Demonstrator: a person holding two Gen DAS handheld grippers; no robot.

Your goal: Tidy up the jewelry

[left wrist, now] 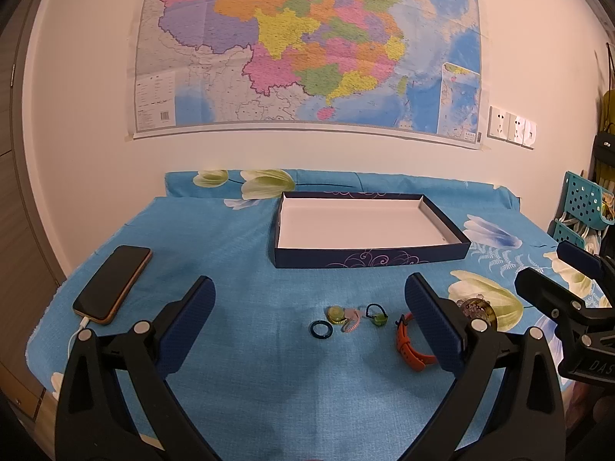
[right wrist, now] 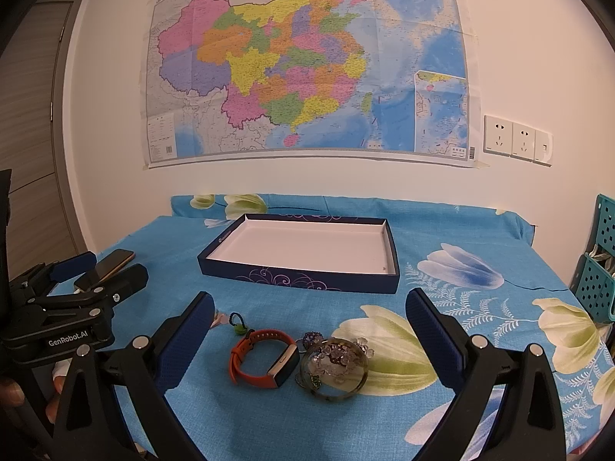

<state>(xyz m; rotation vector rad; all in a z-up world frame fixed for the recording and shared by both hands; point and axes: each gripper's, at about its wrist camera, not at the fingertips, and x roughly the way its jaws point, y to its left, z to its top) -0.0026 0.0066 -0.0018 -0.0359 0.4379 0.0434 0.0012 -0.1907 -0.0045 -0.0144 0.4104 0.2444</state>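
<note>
Nearest the cameras, the left hand-held gripper (left wrist: 309, 303) hovers with its fingers spread wide and nothing between them, and the right hand-held gripper (right wrist: 309, 317) is likewise agape and empty. Just beyond them, the jewelry lies in a loose row on the blue floral cloth covering the surface (left wrist: 238, 230): a dark blue ring (left wrist: 319, 328), a green-topped piece (left wrist: 335, 315) touching a pink one (left wrist: 351, 322), a black loop with a green bead (left wrist: 376, 315), an orange band watch (right wrist: 263, 359), and a translucent bangle (right wrist: 333, 368) with clear beads heaped in it. Farther back sits the shallow navy box (left wrist: 369, 259), its white floor bare. A phone (left wrist: 113, 282) rests off to the left, well apart from the jewelry.

Nothing is in the box, so the task appears to be at its start, with a first pick not yet made. The next move probably calls for lowering one hand-held gripper over a single piece, closing gently, and carrying it forward into the box; the small ring would need a low, precise pinch.
</note>
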